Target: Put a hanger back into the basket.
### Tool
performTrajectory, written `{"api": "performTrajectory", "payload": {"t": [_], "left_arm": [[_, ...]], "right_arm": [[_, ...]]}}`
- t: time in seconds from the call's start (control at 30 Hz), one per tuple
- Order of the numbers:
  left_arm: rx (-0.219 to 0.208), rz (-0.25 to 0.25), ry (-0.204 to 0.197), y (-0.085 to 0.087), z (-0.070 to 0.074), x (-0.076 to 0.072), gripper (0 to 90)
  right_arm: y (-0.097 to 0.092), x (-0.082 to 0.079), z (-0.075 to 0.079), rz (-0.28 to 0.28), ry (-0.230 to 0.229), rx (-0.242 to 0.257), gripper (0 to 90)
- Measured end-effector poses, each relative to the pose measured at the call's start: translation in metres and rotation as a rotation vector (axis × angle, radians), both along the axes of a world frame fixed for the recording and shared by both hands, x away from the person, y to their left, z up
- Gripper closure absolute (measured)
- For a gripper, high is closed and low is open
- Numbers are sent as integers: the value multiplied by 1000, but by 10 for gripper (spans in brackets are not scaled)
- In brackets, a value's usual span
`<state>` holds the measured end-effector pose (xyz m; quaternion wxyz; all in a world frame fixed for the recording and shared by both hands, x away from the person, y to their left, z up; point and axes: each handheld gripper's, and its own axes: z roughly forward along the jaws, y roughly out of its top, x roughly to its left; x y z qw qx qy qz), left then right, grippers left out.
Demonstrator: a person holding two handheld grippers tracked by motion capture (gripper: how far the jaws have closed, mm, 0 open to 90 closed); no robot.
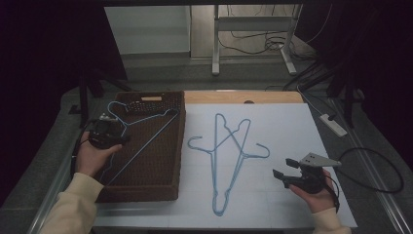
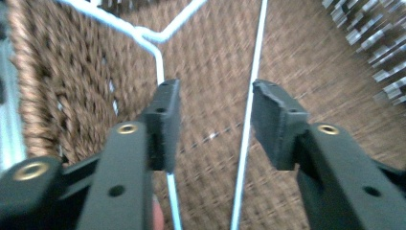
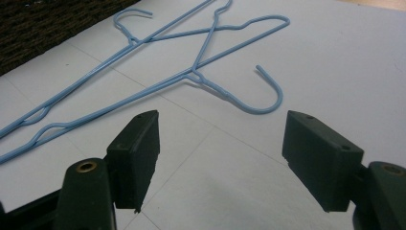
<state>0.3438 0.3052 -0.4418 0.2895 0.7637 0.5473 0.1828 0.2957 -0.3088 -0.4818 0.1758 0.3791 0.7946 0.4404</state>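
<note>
On white table (image 1: 292, 146), brown wicker basket (image 1: 165, 190).

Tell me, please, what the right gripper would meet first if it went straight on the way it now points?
Probably the nearer blue hanger: the open right gripper faces its hook across bare white table. Depth is hard to judge, so it might pass over the wire.

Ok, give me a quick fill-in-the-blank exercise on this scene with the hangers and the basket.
1. One blue wire hanger lies in the brown woven ____.
2. The number of blue hangers crossed on the white sheet is ____.
3. The left gripper has its jaws ____ above the hanger's wire, not pressing it.
4. The right gripper hovers over the white sheet holding ____.

Missing words: basket; two; open; nothing
</note>
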Motion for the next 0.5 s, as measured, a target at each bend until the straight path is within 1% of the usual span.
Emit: {"api": "performTrajectory", "payload": {"t": [0.07,0.1,0.13,0.23,0.27,0.3,0.4,0.5], "left_arm": [[-31,-15,-36,-2,6,-6,458],[-72,-41,-70,-4,11,-13,441],[-88,-58,-88,-6,14,-17,434],[-127,-99,-133,-12,19,-28,414],[-127,-99,-133,-12,19,-28,410],[-150,-117,-151,-15,21,-33,410],[-193,-149,-197,-21,26,-45,397],[-223,-183,-234,-26,31,-56,382]], "right_arm": [[0,0,0,1,0,1,300],[0,0,0,2,1,2,299],[0,0,0,2,2,3,299],[0,1,0,1,3,7,299],[0,1,0,1,3,7,299],[0,2,0,0,4,9,298],[-1,2,0,-2,8,11,297],[-2,2,0,-4,8,11,297]]}}
